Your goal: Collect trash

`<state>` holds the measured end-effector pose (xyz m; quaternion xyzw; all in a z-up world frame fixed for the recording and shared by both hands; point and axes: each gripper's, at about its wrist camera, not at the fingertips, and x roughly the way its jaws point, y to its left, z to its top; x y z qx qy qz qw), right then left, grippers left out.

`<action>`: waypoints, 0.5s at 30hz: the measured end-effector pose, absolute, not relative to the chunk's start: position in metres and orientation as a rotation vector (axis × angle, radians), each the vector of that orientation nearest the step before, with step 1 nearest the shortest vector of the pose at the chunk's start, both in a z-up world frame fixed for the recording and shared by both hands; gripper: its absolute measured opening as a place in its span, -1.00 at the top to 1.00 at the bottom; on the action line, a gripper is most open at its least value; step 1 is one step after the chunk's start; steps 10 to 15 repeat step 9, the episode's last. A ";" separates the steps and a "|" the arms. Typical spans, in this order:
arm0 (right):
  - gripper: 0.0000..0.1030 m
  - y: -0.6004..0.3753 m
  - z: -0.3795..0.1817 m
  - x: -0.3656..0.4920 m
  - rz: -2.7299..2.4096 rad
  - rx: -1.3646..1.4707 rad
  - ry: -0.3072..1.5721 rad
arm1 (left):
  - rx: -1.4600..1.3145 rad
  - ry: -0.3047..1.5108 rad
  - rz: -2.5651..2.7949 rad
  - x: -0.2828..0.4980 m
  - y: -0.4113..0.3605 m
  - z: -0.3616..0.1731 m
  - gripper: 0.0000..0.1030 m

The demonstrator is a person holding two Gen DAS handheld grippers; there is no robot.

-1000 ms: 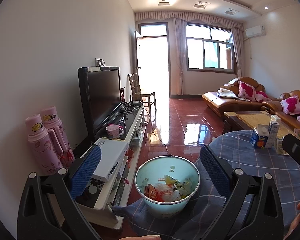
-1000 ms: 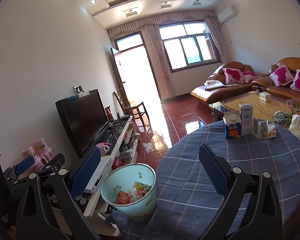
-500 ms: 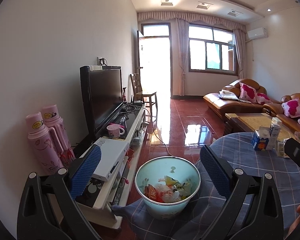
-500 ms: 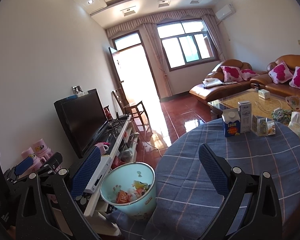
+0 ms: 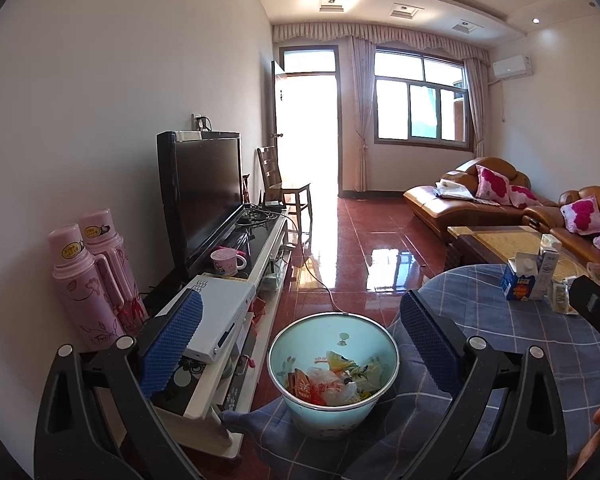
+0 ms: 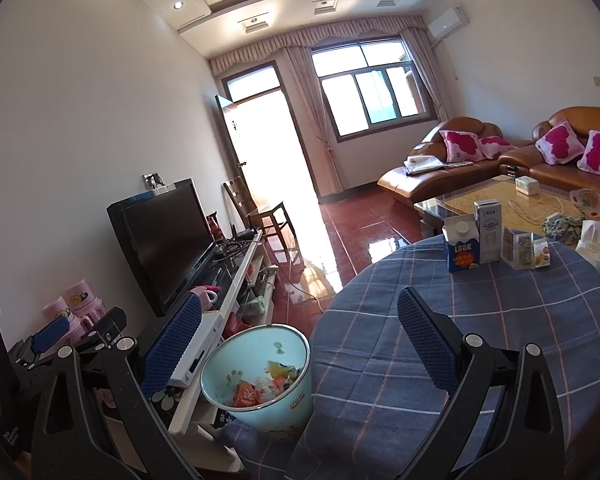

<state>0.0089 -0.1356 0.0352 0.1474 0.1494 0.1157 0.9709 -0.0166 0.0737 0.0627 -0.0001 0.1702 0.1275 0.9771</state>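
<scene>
While both grippers hang wide apart and empty, the blue milk carton (image 6: pixel 462 250) stands upright at the table's far edge, ahead and right of the right gripper (image 6: pixel 300 340). Left gripper (image 5: pixel 300 340) looks over the bin (image 5: pixel 296 376); right seems nearer.

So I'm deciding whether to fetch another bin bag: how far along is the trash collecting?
Partly done: the pale blue bin beside the round table already holds wrappers. Nothing is in hand; the left tongs and right tongs are both open and empty. Left to collect: the cartons and small packets at the table's far edge.
</scene>
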 end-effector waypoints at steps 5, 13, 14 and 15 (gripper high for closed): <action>-0.90 -0.137 0.033 0.012 0.226 0.305 0.315 | -0.018 0.359 0.256 -0.015 0.075 0.062 -0.89; -0.90 -0.137 0.032 0.013 0.223 0.304 0.318 | -0.014 0.364 0.254 -0.013 0.074 0.060 -0.89; -0.90 -0.137 0.032 0.013 0.223 0.304 0.318 | -0.014 0.364 0.254 -0.013 0.074 0.060 -0.89; -0.90 -0.137 0.032 0.013 0.223 0.304 0.318 | -0.014 0.364 0.254 -0.013 0.074 0.060 -0.89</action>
